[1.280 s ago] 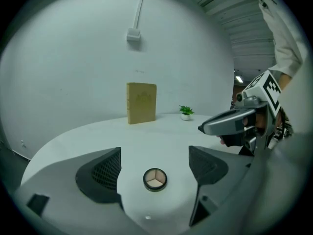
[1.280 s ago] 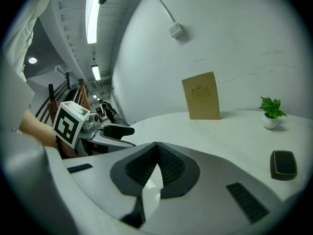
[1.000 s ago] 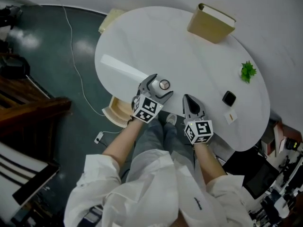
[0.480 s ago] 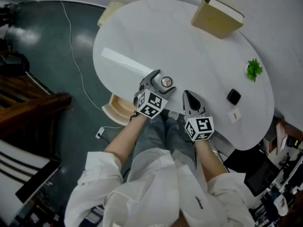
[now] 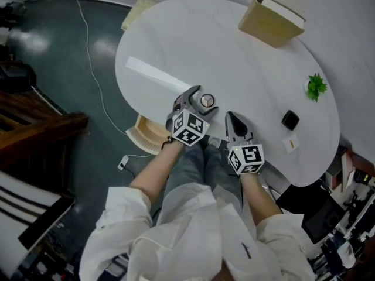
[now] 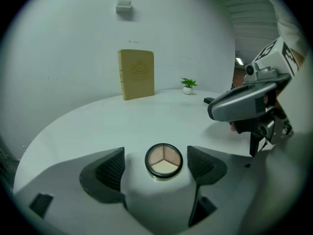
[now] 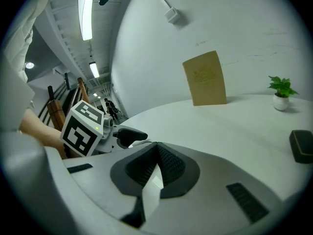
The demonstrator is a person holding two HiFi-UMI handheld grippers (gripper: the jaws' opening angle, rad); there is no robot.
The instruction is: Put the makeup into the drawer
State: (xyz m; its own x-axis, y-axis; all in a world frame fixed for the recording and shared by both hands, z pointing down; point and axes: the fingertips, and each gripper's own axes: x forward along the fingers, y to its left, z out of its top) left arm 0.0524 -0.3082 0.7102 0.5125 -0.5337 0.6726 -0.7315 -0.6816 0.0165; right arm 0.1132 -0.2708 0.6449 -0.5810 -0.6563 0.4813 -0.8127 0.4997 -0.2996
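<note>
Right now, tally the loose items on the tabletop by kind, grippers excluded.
Makeup compact: 1
Tan book: 1
Potted plant: 1
Small black object: 1
Small pale tag: 1
Total: 5

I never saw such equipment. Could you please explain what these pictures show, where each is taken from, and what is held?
A person holds a two-jaw gripper in each hand. One picture comes from a camera on the person's head, looking down; the others from a camera on each gripper. On the white table stand a book, a small plant and a black box. The left gripper is open around a round makeup compact, not gripping it. The right gripper is shut and empty. A drawer stands open under the table's edge.
</note>
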